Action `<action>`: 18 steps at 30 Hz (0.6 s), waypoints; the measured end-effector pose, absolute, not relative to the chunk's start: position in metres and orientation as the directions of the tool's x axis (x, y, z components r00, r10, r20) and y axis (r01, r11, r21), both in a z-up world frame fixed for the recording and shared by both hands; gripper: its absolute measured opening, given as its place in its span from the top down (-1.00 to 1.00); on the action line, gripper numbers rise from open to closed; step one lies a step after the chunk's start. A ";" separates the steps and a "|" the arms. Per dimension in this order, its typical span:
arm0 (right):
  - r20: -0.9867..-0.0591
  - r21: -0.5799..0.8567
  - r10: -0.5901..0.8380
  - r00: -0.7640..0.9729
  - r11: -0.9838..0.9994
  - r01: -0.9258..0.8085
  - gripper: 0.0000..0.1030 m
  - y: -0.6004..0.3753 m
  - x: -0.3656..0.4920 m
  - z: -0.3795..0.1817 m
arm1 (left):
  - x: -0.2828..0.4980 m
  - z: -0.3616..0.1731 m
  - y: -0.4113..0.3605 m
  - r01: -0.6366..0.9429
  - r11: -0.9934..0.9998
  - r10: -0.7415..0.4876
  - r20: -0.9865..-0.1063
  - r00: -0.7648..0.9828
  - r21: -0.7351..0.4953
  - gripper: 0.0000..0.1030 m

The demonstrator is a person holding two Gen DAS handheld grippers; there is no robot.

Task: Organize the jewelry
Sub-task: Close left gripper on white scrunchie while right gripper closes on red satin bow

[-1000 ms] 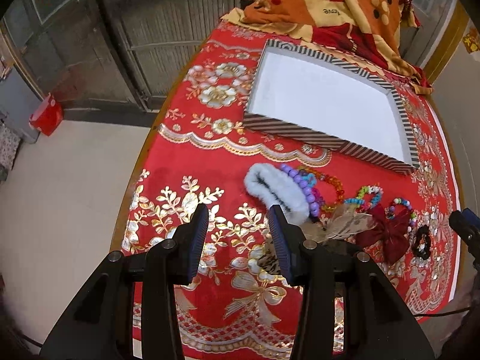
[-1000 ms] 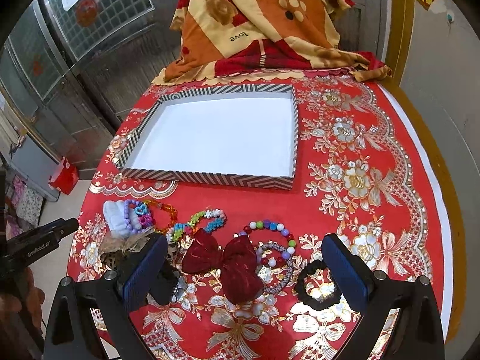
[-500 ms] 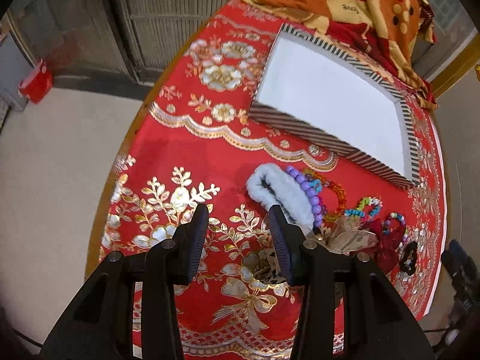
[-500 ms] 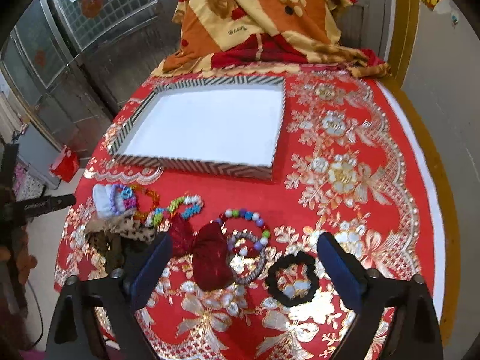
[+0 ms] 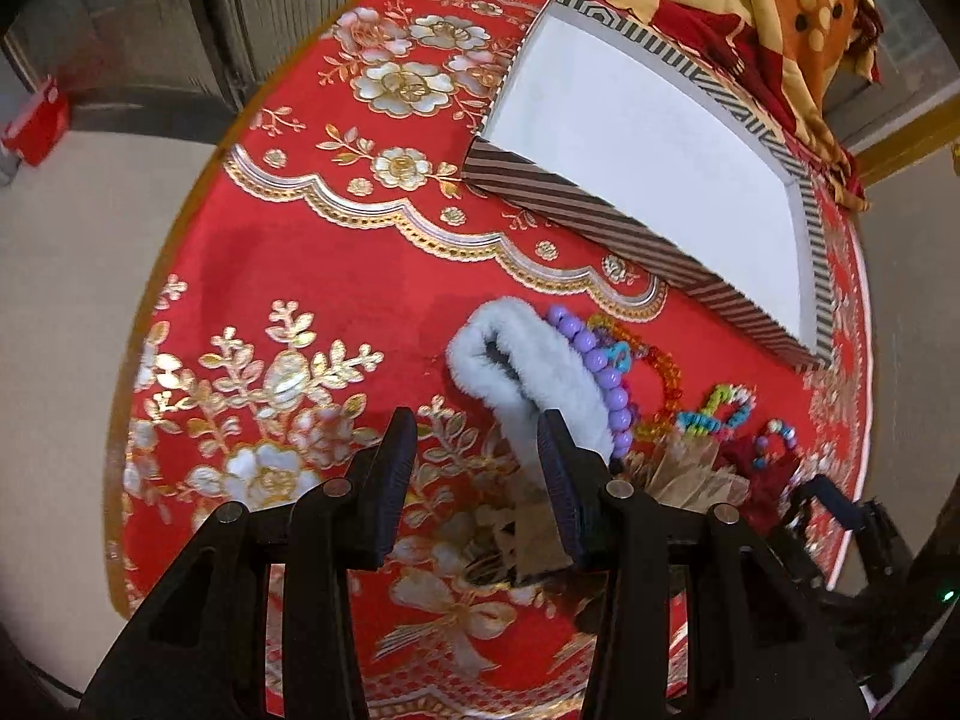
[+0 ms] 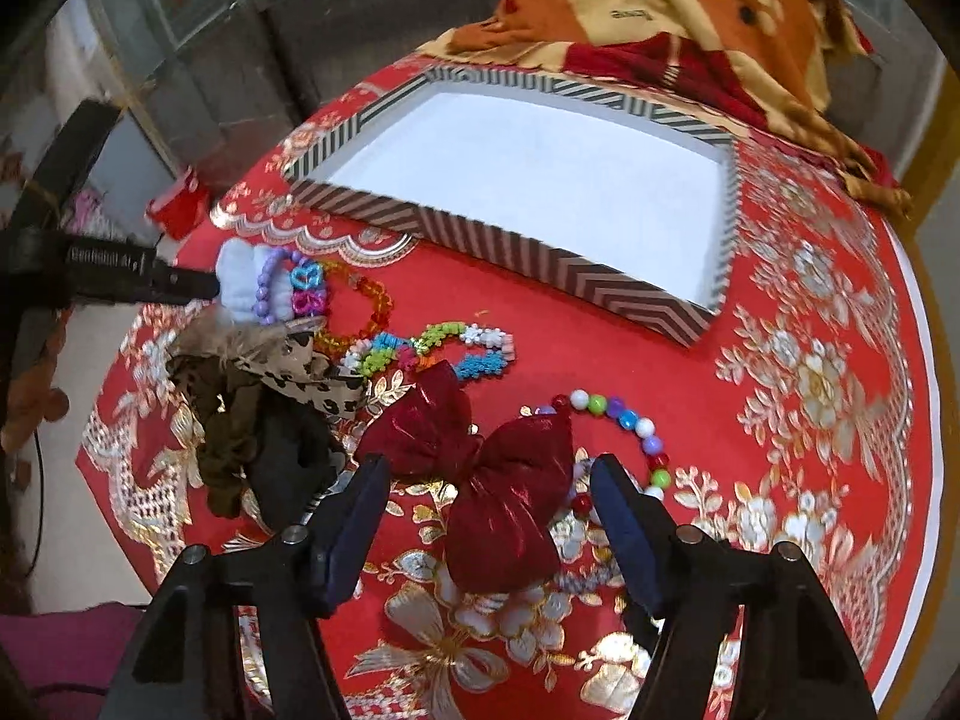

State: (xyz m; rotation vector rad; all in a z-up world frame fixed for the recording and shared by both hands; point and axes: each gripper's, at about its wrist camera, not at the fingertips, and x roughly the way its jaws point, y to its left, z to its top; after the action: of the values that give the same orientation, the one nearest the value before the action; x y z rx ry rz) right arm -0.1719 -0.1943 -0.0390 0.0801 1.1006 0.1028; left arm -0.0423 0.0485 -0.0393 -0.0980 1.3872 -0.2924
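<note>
Two grippers hang over a tabletop (image 6: 828, 312) covered in a red and gold cloth. The left gripper (image 5: 477, 456) has its jaws parted with nothing between them, its right finger just beside a white fluffy scrunchie (image 5: 528, 366). A purple bead bracelet (image 5: 600, 372) lies against the scrunchie's far side. The right gripper (image 6: 489, 510) is spread wide, its jaws either side of a dark red bow (image 6: 480, 480) on the cloth, gripping nothing. Near the bow lie a multicolored bead bracelet (image 6: 624, 420), a bright flower-bead bracelet (image 6: 438, 348), an orange bead bracelet (image 6: 366, 306) and a leopard-print bow (image 6: 300, 372), bunched close together. Beyond them sits a shallow striped box (image 6: 498, 240) with a white floor, holding nothing. A patterned orange blanket (image 6: 660, 6) lies past the box.
</note>
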 end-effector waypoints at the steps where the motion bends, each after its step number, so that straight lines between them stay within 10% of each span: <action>1: -0.888 0.118 0.128 0.441 0.992 -0.050 -0.31 -0.193 -0.169 -0.042 | -0.041 -0.041 0.048 0.143 0.960 -0.262 -0.953 0.151 -0.241 0.21; 18: -0.903 0.108 0.145 0.404 0.988 -0.113 -0.28 -0.186 -0.155 -0.064 | -0.022 -0.053 0.043 0.060 0.961 -0.277 -0.952 0.128 -0.272 0.25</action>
State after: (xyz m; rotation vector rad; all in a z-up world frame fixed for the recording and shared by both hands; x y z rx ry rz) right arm -0.1555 -0.1859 -0.0636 0.0315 1.1435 0.1628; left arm -0.0222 0.0426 -0.0526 -0.1825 1.4241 -0.2473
